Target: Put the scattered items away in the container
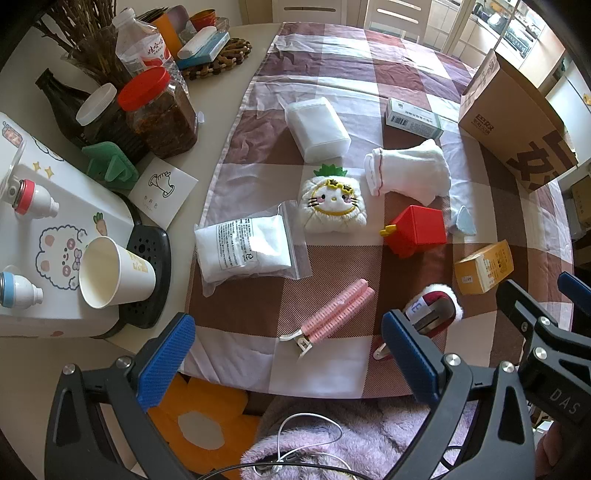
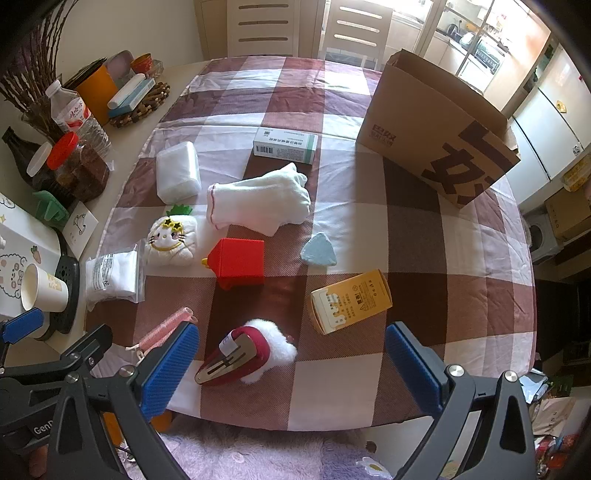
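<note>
Scattered items lie on a checked cloth: a pineapple cat plush (image 1: 332,203) (image 2: 170,236), a red box toy (image 1: 415,230) (image 2: 240,262), a white rolled cloth (image 1: 406,173) (image 2: 258,201), a bag of white pads (image 1: 245,245), a pink hair clip (image 1: 332,314), a red furry hair clip (image 2: 243,354), a yellow box (image 2: 351,301) and a green-white box (image 2: 286,144). A brown paper bag (image 2: 436,136) (image 1: 517,122) stands at the far right. My left gripper (image 1: 291,365) is open and empty above the near edge. My right gripper (image 2: 291,369) is open and empty over the red furry clip.
The bare table on the left holds jars (image 1: 159,110), a water bottle (image 1: 142,44), a paper cup (image 1: 110,273) and a decorated white box (image 1: 44,221). A blue triangular piece (image 2: 319,251) lies mid-cloth. Chairs (image 2: 354,29) stand behind the table.
</note>
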A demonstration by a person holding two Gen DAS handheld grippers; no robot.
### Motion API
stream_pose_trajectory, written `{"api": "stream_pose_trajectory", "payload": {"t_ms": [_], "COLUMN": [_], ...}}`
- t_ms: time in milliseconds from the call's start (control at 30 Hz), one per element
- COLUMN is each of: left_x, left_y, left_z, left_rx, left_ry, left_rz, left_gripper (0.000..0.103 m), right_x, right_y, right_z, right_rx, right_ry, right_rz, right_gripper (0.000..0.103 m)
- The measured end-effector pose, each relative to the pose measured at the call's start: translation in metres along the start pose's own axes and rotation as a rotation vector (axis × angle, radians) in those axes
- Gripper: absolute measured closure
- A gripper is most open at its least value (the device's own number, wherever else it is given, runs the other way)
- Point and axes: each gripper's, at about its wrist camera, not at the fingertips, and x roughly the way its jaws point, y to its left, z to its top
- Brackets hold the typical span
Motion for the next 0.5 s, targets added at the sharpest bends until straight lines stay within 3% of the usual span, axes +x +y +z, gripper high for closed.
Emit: {"api": "stream_pose_trajectory", "payload": {"t_ms": [500], "left_x": [0.0000], "left_y": [-0.0001], "left_z": [-0.0003], "left_rx": [-0.001], "left_ry": [-0.001], "left_rz": [0.001], "left_gripper": [0.002], "right_x": [-0.0008], "right_y": [0.0012], "right_z": [0.0029], "right_rx": [-0.004], "right_ry": [-0.003], "right_rz": [-0.002], "right_gripper": [0.000]}}
